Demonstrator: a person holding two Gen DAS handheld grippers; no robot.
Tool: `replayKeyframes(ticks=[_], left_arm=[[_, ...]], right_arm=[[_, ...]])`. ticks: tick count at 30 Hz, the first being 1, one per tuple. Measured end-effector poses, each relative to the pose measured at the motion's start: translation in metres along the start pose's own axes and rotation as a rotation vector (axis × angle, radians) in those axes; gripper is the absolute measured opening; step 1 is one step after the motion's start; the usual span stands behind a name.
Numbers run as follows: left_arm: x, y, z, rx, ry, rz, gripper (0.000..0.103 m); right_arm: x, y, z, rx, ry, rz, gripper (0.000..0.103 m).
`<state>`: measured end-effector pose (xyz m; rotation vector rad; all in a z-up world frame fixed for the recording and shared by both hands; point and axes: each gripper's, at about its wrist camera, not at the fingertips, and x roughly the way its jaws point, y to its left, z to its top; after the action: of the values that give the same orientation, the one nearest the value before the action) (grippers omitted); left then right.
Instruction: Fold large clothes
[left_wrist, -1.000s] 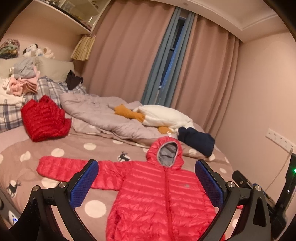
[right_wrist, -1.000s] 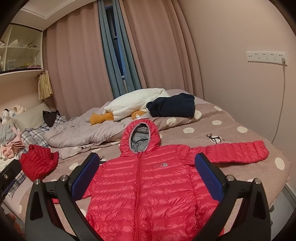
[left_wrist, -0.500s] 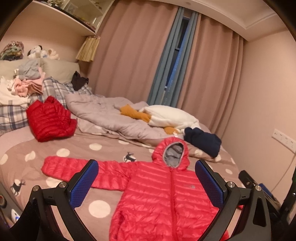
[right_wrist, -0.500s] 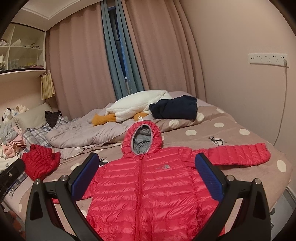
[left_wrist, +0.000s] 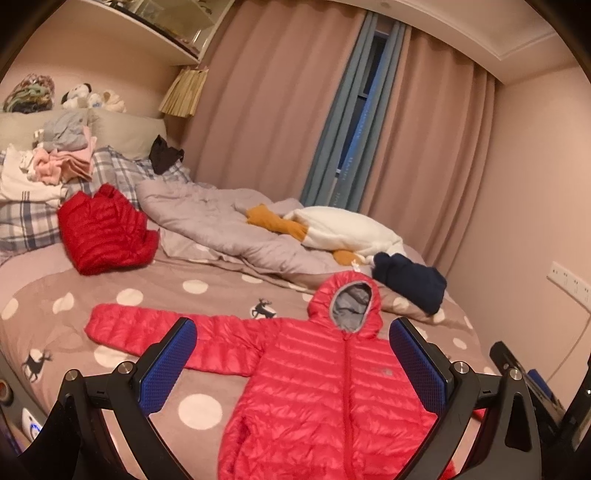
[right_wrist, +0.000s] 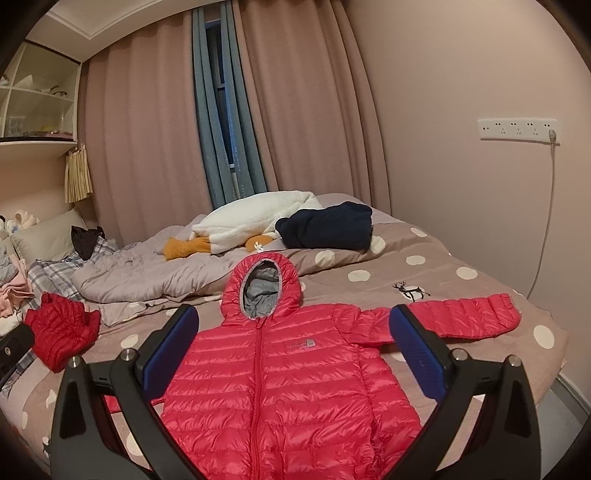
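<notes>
A red hooded puffer jacket (left_wrist: 325, 391) lies face up and zipped on the bed, both sleeves spread out sideways; it also shows in the right wrist view (right_wrist: 280, 380). Its hood (right_wrist: 264, 291) has a grey lining. My left gripper (left_wrist: 293, 363) is open and empty, held above the jacket's left half near the left sleeve (left_wrist: 155, 334). My right gripper (right_wrist: 295, 350) is open and empty, held above the jacket's chest, with the right sleeve (right_wrist: 469, 317) beyond its right finger (right_wrist: 419, 358).
The bed has a brown polka-dot cover (left_wrist: 207, 295). A folded red jacket (left_wrist: 103, 229), a rumpled grey duvet (left_wrist: 221, 229), a white-and-orange plush (left_wrist: 343, 232) and a dark navy garment (left_wrist: 410, 280) lie behind. Clothes are piled at the headboard (left_wrist: 62, 155). A wall with sockets (right_wrist: 517, 129) stands on the right.
Both cameras have shifted slightly, so the jacket sits a little lower and more to the right in the left view. The jacket has not moved. Both grippers stay open.
</notes>
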<state>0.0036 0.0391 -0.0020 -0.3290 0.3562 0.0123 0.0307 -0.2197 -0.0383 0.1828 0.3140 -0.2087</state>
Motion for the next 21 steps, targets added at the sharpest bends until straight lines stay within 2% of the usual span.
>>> replayKeyframes(ticks=[21], left_arm=[[0.0023, -0.0054, -0.0002, 0.012, 0.018, 0.007, 0.103]], right_arm=[[0.001, 0.001, -0.0017, -0.011, 0.016, 0.021, 0.103]])
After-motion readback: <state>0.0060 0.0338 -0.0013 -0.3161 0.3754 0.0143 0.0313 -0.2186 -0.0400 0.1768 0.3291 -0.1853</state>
